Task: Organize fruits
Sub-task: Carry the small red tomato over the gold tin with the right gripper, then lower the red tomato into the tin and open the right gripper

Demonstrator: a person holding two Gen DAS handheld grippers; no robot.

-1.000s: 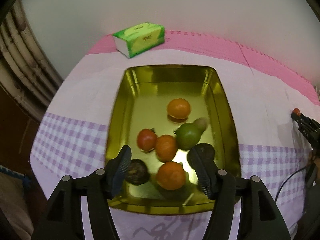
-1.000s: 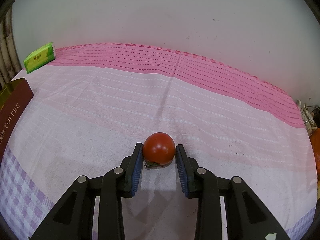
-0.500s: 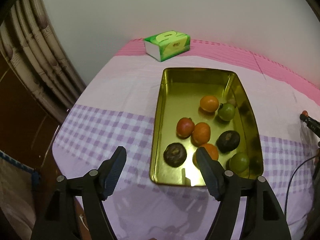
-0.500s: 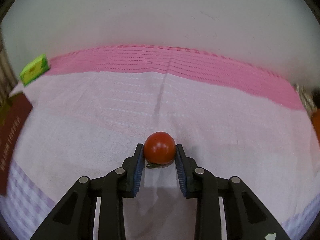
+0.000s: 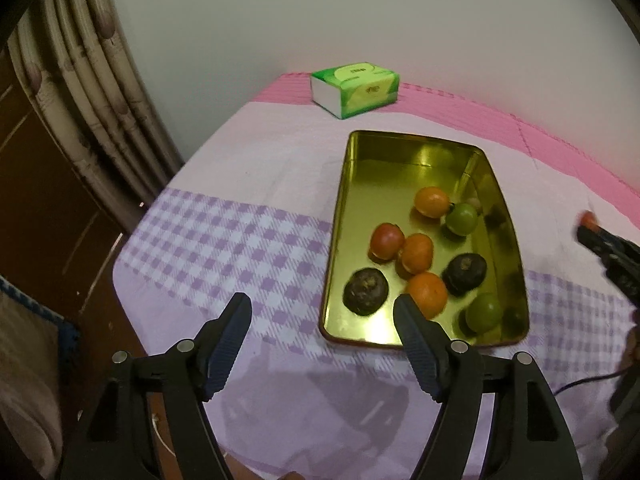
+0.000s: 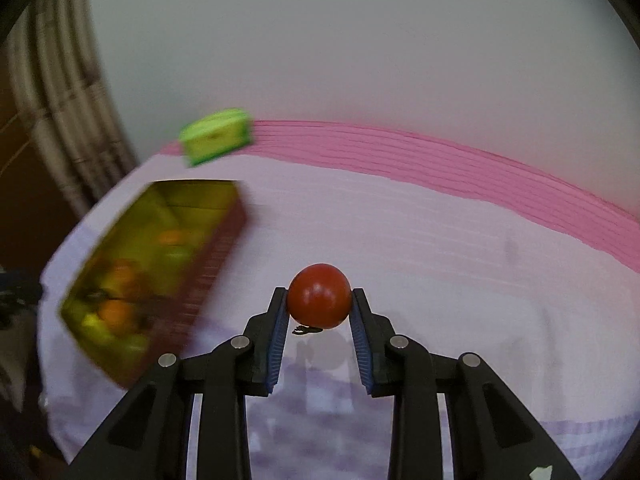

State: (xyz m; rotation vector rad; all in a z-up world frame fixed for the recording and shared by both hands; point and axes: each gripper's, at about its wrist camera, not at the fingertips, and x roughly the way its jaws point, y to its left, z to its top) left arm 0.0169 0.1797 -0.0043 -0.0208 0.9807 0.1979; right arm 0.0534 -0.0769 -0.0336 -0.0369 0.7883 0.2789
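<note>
A gold rectangular tin tray [image 5: 408,160] sits on the cloth-covered table and holds several fruits: oranges [image 5: 427,294], a red tomato [image 5: 386,241], green fruits [image 5: 462,218] and two dark fruits [image 5: 365,291]. My left gripper [image 5: 322,314] is open and empty, above the table just left of the tray's near end. My right gripper [image 6: 320,300] is shut on a red tomato [image 6: 319,295], held above the table to the right of the tray [image 6: 188,196], which is blurred there. The right gripper also shows at the right edge of the left wrist view [image 5: 608,248].
A green tissue pack [image 5: 355,89] lies at the table's far left corner, also in the right wrist view [image 6: 216,141]. The table's left edge [image 5: 132,240] drops off beside dark furniture and ribbed pipes [image 5: 92,80]. A wall stands behind the table.
My left gripper has pulled back and left from over the tray, open throughout. My right gripper has lifted the tomato and swung left, bringing the tray into view.
</note>
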